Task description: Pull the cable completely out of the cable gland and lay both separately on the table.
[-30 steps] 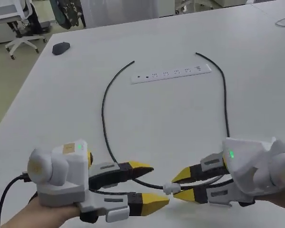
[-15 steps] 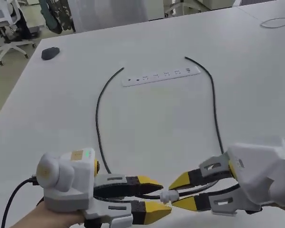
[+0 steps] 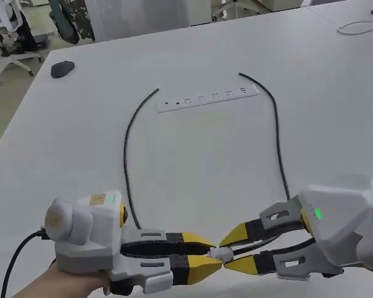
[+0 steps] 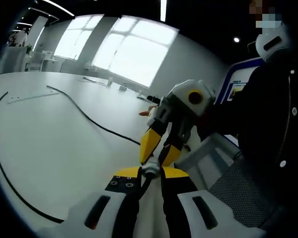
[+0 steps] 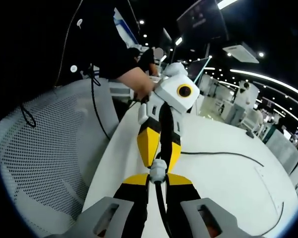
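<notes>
The cable gland (image 3: pixel 222 253), a small white piece, is threaded on the black cable (image 3: pixel 125 155) and sits close to the near edge of the white table (image 3: pixel 199 161), about midway along that edge. The right gripper (image 3: pixel 231 252) reaches in from the near right corner. Its yellow-tipped jaws form a narrow V, and the tips press on the gland from either side, so it is clamped on the gland. In the right gripper view the cable runs back from the gland between those jaws.

The left gripper (image 3: pixel 210 254) points in from the near left corner, tip to tip with the right one. Its jaws are drawn close together and their tips touch the gland. Whether they pinch the gland or the cable cannot be told. In the left gripper view the gland lies between the left jaws' yellow tips, and the right gripper's jaws meet it from the far side.

From both sides of the gland the cable sweeps toward the far edge in a wide loop lying on the table. Its two free ends lie just beside the two ends of a white power strip (image 3: pixel 208 98), which lies mid-table toward the far edge. A dark mouse (image 3: pixel 63 69) sits near the far left corner. A white mesh chair back (image 5: pixel 39 148) stands beside the near edge.
</notes>
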`<move>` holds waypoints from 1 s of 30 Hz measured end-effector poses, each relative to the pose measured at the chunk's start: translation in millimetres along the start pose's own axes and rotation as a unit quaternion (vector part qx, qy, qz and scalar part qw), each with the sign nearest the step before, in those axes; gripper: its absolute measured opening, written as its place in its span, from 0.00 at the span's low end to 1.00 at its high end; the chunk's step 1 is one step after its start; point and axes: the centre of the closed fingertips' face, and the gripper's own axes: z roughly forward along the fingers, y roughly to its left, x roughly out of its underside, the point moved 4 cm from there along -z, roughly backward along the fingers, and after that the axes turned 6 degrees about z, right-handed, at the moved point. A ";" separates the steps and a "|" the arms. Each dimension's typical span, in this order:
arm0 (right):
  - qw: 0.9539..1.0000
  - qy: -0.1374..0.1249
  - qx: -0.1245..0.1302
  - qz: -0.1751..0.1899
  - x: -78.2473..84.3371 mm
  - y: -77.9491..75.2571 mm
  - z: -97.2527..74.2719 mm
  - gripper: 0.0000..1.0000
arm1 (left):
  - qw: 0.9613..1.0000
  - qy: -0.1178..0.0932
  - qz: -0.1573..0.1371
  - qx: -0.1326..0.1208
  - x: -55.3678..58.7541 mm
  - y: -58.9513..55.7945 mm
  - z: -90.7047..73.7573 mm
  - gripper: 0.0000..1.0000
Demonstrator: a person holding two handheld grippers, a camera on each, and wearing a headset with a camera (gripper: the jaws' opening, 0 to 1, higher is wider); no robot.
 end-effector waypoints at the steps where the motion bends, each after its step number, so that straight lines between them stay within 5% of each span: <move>1: 1.000 -0.001 0.000 0.001 -0.3 -0.1 -0.2 0.07 | 1.000 0.001 0.002 0.000 0.3 -0.3 0.2 0.17; 14: 1.000 -0.003 -0.002 0.006 -1.3 -0.2 -0.7 0.07 | 1.000 0.006 -0.006 0.002 -1.1 -0.9 1.1 0.16; 18: 0.997 0.017 -0.016 0.071 1.5 -0.1 0.3 0.08 | 0.998 0.033 0.050 -0.008 0.1 -1.4 3.6 0.16; 23: 0.993 0.016 -0.030 0.115 1.6 -2.6 -1.3 0.09 | 0.989 0.056 0.134 -0.007 -2.2 -3.5 4.8 0.15; 28: 0.981 0.015 -0.054 0.186 3.1 -3.1 -2.5 0.09 | 0.984 0.072 0.162 -0.004 -1.9 -6.5 7.3 0.15; 30: 0.980 0.015 -0.061 0.189 4.5 -3.2 -2.7 0.09 | 0.982 0.079 0.171 0.000 -0.7 -6.8 7.4 0.15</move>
